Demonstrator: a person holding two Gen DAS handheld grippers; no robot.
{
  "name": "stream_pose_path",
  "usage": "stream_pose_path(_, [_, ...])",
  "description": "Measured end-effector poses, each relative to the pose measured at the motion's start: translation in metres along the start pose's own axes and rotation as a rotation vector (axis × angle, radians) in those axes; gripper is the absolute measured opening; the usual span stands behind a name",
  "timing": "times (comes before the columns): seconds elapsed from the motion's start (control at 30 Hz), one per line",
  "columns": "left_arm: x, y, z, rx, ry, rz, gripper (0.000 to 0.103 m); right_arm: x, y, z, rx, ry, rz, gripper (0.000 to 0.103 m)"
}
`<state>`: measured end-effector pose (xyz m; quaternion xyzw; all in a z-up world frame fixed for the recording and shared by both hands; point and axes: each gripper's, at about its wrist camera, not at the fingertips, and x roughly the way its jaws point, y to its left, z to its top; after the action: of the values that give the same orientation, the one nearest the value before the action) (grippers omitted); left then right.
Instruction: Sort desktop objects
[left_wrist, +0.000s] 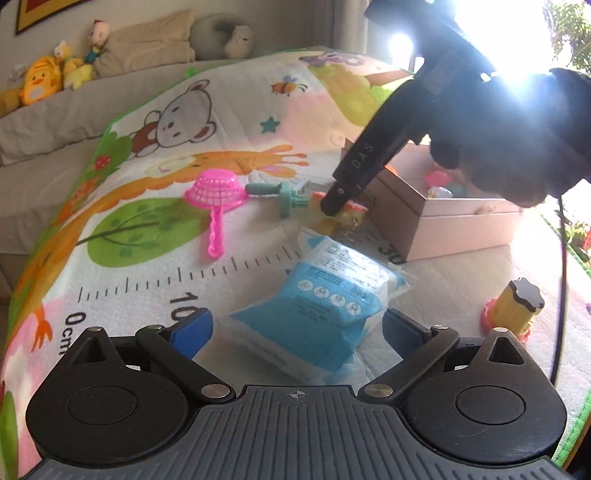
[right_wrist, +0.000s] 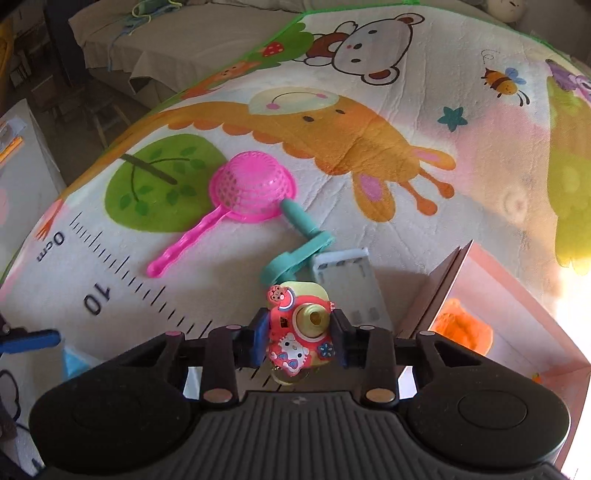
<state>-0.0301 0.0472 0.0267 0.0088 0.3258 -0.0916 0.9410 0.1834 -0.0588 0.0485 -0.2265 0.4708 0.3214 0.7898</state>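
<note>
Clamping a small toy camera (right_wrist: 300, 328) between its blue pads, the right gripper (right_wrist: 300, 334) points steeply down at the printed play mat (right_wrist: 369, 192); the toy is red and pale green with a yellow lens and cartoon stickers, and the jaws stand narrow against its two sides. Just beyond it lie a teal plastic tool (right_wrist: 295, 243) and a pale blue flat piece (right_wrist: 349, 280), the two touching, and farther out a pink toy strainer (right_wrist: 251, 188) rests bowl-down with its handle reaching toward the ruler marks printed on the mat. An open cardboard box (right_wrist: 498, 295) sits to the right of the toy, with something orange (right_wrist: 461, 328) inside it. In the left wrist view the left gripper (left_wrist: 297, 332) has its jaws spread wide, hovering over a blue and white sealed packet (left_wrist: 317, 306) that lies flat on the mat between the two blue pads; whether either pad touches it cannot be told. From there the right gripper appears as a dark arm coming down beside the box (left_wrist: 461, 221), held by a gloved hand (left_wrist: 517, 140). A yellow toy with a grey top (left_wrist: 517, 306) stands near the mat's right edge.
</note>
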Motion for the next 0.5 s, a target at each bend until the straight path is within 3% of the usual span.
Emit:
stream_pose_path(0.2, [0.002, -0.015, -0.007, 0.078, 0.028, 0.033, 0.102, -0.05, 0.023, -0.074, 0.036, -0.029, 0.096, 0.034])
stream_pose_path(0.3, [0.009, -0.017, -0.005, 0.104, 0.037, 0.118, 0.102, -0.072, 0.024, -0.105, 0.052, -0.058, 0.137, 0.035])
stream_pose_path(0.37, [0.013, -0.015, -0.003, 0.102, 0.036, 0.193, 0.102, -0.086, 0.022, -0.122, 0.083, -0.1, 0.135, 0.041])
stream_pose_path(0.43, [0.016, -0.008, 0.003, 0.088, 0.034, 0.275, 0.102, -0.099, 0.021, -0.139, 0.092, -0.159, 0.082, 0.048])
stream_pose_path(0.5, [0.015, -0.003, 0.009, 0.064, 0.034, 0.3, 0.102, -0.107, 0.02, -0.156, 0.116, -0.194, 0.054, 0.058])
